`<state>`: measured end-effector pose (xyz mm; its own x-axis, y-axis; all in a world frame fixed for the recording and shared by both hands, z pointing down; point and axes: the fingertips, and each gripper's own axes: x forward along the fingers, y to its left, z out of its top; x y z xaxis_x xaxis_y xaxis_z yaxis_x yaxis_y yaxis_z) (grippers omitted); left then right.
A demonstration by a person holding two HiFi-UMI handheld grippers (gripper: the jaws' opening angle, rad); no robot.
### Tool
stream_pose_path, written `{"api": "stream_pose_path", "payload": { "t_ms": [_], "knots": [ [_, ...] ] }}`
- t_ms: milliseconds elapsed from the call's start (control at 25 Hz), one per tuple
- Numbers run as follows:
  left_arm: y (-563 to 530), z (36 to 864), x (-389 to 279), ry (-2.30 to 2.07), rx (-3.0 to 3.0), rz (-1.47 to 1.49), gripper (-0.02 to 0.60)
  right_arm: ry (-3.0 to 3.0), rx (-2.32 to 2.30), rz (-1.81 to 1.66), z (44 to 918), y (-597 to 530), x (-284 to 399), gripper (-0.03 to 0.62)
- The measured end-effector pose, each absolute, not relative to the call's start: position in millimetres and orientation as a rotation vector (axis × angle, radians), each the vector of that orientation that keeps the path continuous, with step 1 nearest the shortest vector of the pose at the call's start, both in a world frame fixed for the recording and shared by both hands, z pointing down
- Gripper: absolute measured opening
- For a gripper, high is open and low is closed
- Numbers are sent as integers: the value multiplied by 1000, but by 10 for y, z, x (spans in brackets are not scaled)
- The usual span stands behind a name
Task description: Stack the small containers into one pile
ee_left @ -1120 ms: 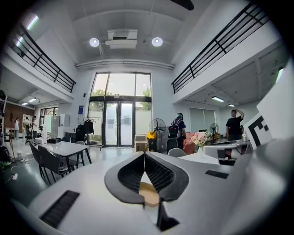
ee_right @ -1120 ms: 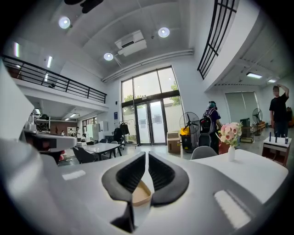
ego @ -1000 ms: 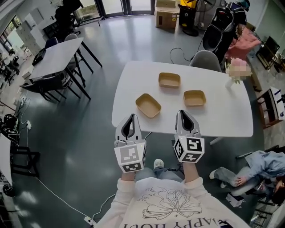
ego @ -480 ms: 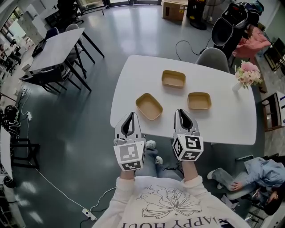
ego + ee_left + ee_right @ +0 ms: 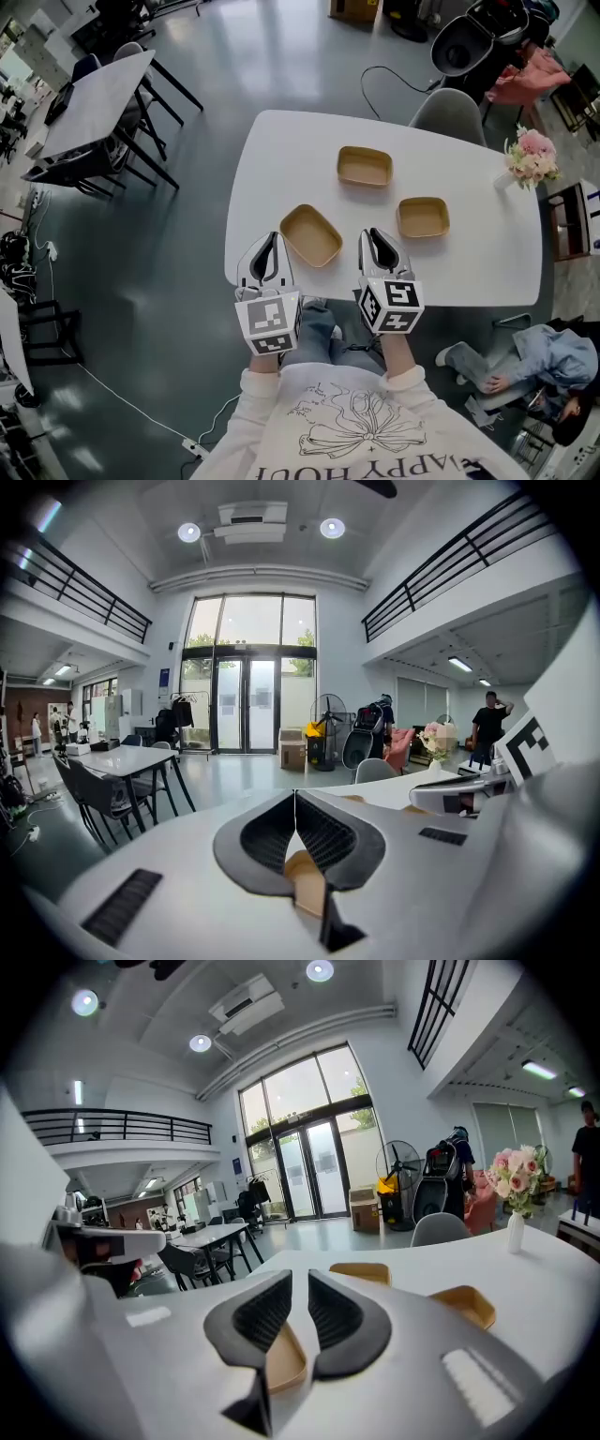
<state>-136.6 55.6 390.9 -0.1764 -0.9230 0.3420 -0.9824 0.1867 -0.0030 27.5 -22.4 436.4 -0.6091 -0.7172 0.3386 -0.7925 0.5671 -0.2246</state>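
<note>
Three shallow brown containers lie apart on the white table (image 5: 469, 272): one near the front edge (image 5: 311, 234), one further back (image 5: 365, 166), one to the right (image 5: 423, 217). My left gripper (image 5: 272, 242) hovers at the front edge just left of the near container, shut with nothing held (image 5: 295, 799). That container (image 5: 305, 878) shows beyond its jaws. My right gripper (image 5: 374, 236) hangs just right of the same container; its jaws (image 5: 300, 1283) have just been opening and stand apart, with nothing between them. In the right gripper view the near container (image 5: 284, 1363) lies past the jaws.
A vase of pink flowers (image 5: 530, 155) stands at the table's right end. A grey chair (image 5: 447, 111) sits behind the table. Another table with dark chairs (image 5: 94, 103) stands far left. A person (image 5: 525, 361) sits on the floor at lower right.
Both grippers have moved forward and down to the table's front edge, either side of the near container. The right gripper's jaws have parted.
</note>
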Motion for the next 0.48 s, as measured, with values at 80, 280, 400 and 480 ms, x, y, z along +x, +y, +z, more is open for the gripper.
{"api": "stream_pose_path", "payload": {
  "t_ms": [80, 280, 400, 480],
  "knots": [
    [464, 4022, -1411, -2168, 1821, 344, 8, -2562, 1259, 546, 4477, -283, 225, 64],
    [308, 4332, -1486, -2089, 1799, 382, 8, -2488, 1235, 595, 4769, -410, 151, 78],
    [247, 4503, -1556, -2052, 1783, 405, 8, -2451, 1217, 623, 4942, -452, 99, 78],
    [225, 4631, -1614, -2029, 1772, 424, 8, -2428, 1203, 633, 5053, -467, 56, 78]
  ]
}}
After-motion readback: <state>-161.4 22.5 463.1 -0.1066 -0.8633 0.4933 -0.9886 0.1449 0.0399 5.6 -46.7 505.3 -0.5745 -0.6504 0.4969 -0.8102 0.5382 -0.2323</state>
